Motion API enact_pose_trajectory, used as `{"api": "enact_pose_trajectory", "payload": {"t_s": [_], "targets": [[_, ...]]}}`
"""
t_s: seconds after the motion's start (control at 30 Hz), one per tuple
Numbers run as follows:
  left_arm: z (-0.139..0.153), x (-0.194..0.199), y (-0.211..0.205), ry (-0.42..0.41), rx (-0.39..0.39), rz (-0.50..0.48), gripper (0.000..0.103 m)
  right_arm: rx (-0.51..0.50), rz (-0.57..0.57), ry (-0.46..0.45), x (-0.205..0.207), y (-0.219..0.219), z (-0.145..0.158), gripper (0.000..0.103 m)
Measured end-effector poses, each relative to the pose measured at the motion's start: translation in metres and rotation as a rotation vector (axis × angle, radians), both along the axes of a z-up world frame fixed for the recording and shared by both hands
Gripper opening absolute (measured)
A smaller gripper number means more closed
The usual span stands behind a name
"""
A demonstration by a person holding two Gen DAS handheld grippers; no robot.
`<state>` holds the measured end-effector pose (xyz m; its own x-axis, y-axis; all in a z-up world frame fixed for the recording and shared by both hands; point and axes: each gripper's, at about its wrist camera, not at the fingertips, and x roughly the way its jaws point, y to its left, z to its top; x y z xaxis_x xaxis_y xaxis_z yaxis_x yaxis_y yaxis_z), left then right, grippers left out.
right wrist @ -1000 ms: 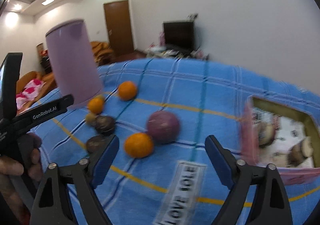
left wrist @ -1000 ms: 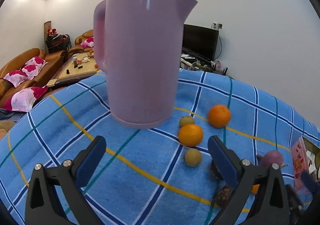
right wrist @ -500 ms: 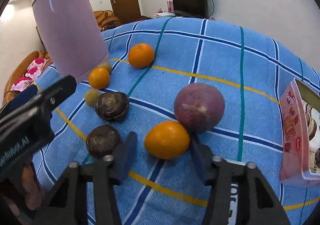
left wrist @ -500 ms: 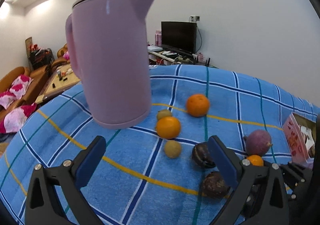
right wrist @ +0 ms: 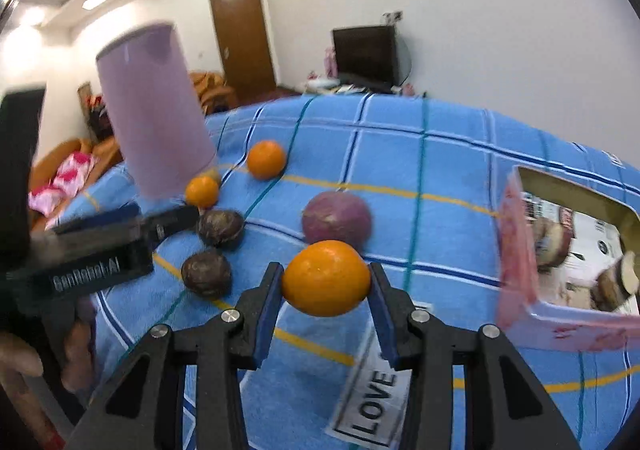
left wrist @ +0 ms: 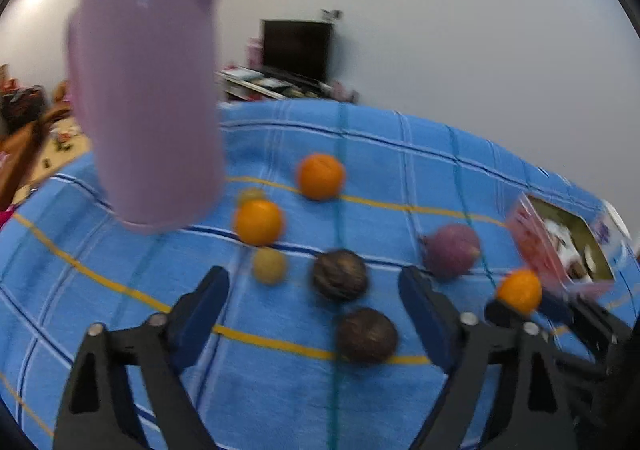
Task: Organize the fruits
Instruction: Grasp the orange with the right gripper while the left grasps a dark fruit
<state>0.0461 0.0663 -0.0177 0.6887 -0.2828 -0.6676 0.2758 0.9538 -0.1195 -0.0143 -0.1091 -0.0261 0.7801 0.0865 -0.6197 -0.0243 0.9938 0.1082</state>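
Orange [right wrist: 326, 278] clamped between right gripper [right wrist: 325, 304] fingers, above cloth.

A white label [right wrist: 374, 406] sewn on the blue checked cloth [right wrist: 460, 169], at the bottom centre of the right wrist view, reads "LOVE". The left claw [right wrist: 100, 250], at centre left, bears blurred white lettering, roughly "GenRobot.AI".

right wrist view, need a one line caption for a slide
Right gripper shut on an orange above the blue checked cloth, beside a pink box.
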Motion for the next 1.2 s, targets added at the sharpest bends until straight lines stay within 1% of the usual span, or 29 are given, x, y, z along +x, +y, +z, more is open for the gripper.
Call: {"api": "enact_pose_trajectory", "payload": {"t_s": [0.13, 0.2, 0.3, 0.33, 0.37, 0.43, 0.47, 0.5, 0.53, 0.7, 0.77, 0.83, 0.87, 0.93, 1.07, 1.17, 1.2], "targets": [[-0.012, -0.007, -0.028, 0.019, 0.107, -0.09, 0.072, -0.019, -0.035, -0.017, -0.002, -0.005, 0.003, 0.044], [-0.017, -0.008, -0.036, 0.036, 0.127, -0.113, 0.072, -0.012, -0.033, -0.014, -0.004, -0.007, 0.004, 0.044], [-0.029, -0.005, -0.045, 0.065, 0.205, -0.101, 0.072, -0.008, -0.019, -0.007, -0.002, -0.006, 0.003, 0.045], [-0.033, -0.003, -0.048, 0.089, 0.226, -0.102, 0.072, -0.006, -0.015, -0.007, -0.003, -0.005, 0.003, 0.045], [-0.033, -0.003, -0.048, 0.092, 0.22, -0.103, 0.071, -0.004, -0.012, -0.005, -0.003, -0.005, 0.003, 0.045], [-0.034, -0.003, -0.046, 0.099, 0.205, -0.112, 0.058, -0.005, -0.01, -0.001, -0.002, -0.004, 0.001, 0.045], [-0.034, -0.004, -0.045, 0.102, 0.19, -0.123, 0.054, -0.002, -0.012, 0.001, -0.002, -0.004, 0.001, 0.045], [-0.033, -0.005, -0.045, 0.103, 0.183, -0.131, 0.047, 0.001, -0.014, 0.002, -0.001, -0.004, 0.0, 0.045], [-0.032, -0.007, -0.046, 0.101, 0.183, -0.138, 0.043, 0.007, -0.017, 0.005, 0.0, -0.006, 0.0, 0.045], [-0.031, -0.011, -0.049, 0.084, 0.195, -0.133, 0.043, 0.019, -0.024, 0.005, -0.001, -0.008, -0.001, 0.045], [-0.026, -0.013, -0.047, 0.057, 0.185, -0.126, 0.043, 0.012, -0.028, -0.01, -0.003, -0.008, 0.0, 0.045], [-0.017, -0.019, -0.046, -0.017, 0.176, -0.116, 0.043, 0.0, -0.035, -0.034, -0.007, -0.007, 0.003, 0.045], [-0.009, -0.025, -0.047, -0.077, 0.177, -0.103, 0.043, -0.006, -0.038, -0.045, -0.008, -0.007, 0.004, 0.045], [0.0, -0.032, -0.046, -0.156, 0.175, -0.08, 0.043, -0.021, -0.048, -0.072, -0.011, -0.008, 0.007, 0.045], [0.01, -0.036, -0.042, -0.251, 0.157, 0.012, 0.043, -0.062, -0.087, -0.139, -0.018, -0.01, 0.015, 0.045], [0.015, -0.036, -0.037, -0.305, 0.17, 0.084, 0.043, -0.091, -0.116, -0.187, -0.022, -0.013, 0.021, 0.045], [0.017, -0.038, -0.035, -0.313, 0.163, 0.099, 0.043, -0.097, -0.121, -0.198, -0.023, -0.013, 0.022, 0.045]]}}
